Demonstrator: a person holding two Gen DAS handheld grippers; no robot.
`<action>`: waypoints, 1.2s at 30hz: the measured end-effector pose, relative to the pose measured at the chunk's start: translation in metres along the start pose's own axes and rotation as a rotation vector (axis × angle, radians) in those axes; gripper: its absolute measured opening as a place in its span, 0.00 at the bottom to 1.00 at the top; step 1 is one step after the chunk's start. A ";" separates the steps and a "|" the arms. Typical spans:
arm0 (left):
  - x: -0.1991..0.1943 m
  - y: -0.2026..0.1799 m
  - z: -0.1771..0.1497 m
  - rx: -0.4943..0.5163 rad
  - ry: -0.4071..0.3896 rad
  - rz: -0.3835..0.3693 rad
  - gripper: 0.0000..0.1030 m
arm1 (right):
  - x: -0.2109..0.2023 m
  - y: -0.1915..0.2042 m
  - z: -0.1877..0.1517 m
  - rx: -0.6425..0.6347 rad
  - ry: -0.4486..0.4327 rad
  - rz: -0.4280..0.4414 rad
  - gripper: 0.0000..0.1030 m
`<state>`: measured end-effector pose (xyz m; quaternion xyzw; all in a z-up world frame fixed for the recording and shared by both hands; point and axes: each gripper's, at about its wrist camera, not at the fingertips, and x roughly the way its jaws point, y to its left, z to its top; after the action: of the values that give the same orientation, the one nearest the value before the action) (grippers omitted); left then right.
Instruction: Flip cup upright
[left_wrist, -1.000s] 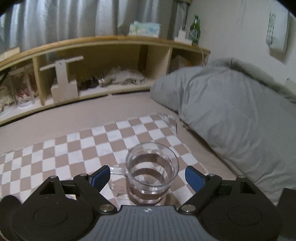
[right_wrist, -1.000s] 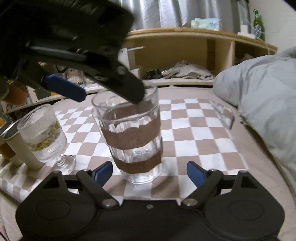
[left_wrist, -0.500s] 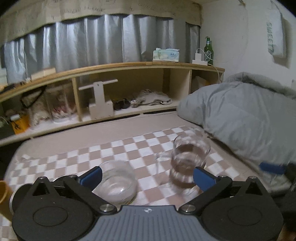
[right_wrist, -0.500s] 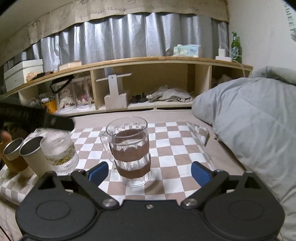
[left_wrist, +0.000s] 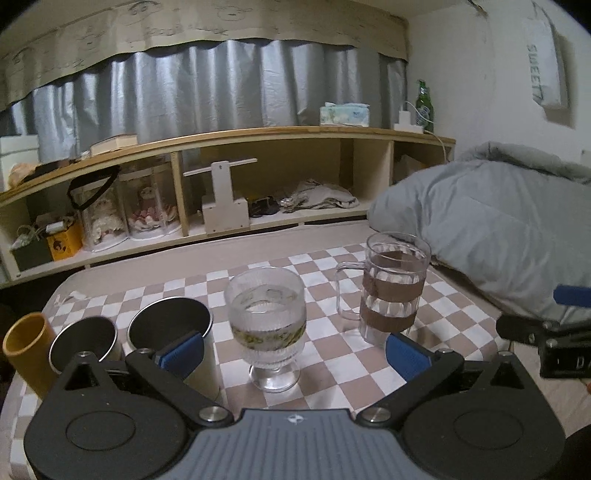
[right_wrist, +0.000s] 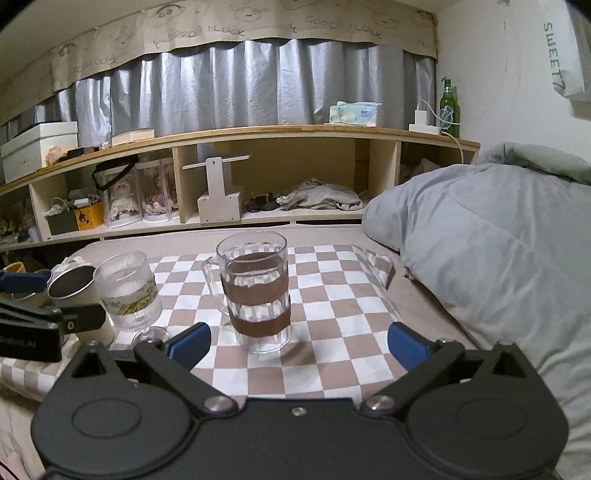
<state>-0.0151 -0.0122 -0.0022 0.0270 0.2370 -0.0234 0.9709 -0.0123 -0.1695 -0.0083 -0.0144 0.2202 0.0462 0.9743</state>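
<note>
A clear glass mug with brown bands (left_wrist: 390, 291) stands upright, mouth up, on the checkered cloth (left_wrist: 325, 350); it also shows in the right wrist view (right_wrist: 255, 291), handle to the left. My left gripper (left_wrist: 294, 355) is open and empty, back from the cloth, with a ribbed stemmed glass (left_wrist: 267, 321) between its fingers' line of sight. My right gripper (right_wrist: 298, 342) is open and empty, a short way in front of the mug. Neither gripper touches the mug.
The stemmed glass (right_wrist: 127, 291) stands left of the mug. Two metal cups (left_wrist: 168, 328) and a yellow cup (left_wrist: 26, 343) stand further left. A grey duvet (right_wrist: 491, 258) lies on the right. A wooden shelf unit (right_wrist: 258, 177) runs along the back.
Both grippers have pulled back and away from the mug, which now stands alone on the cloth. The left gripper has swung left, so the stemmed glass and cups come into view.
</note>
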 end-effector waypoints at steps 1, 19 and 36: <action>-0.001 0.002 -0.002 -0.007 -0.001 0.002 1.00 | -0.001 0.001 -0.001 -0.005 0.000 0.000 1.00; -0.002 0.012 -0.020 -0.034 0.003 0.015 1.00 | -0.011 0.007 -0.015 -0.043 -0.046 -0.030 1.00; -0.005 0.012 -0.021 -0.032 -0.007 0.003 1.00 | -0.011 0.008 -0.016 -0.040 -0.046 -0.030 1.00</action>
<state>-0.0285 0.0009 -0.0178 0.0117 0.2340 -0.0180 0.9720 -0.0301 -0.1632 -0.0179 -0.0360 0.1967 0.0363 0.9791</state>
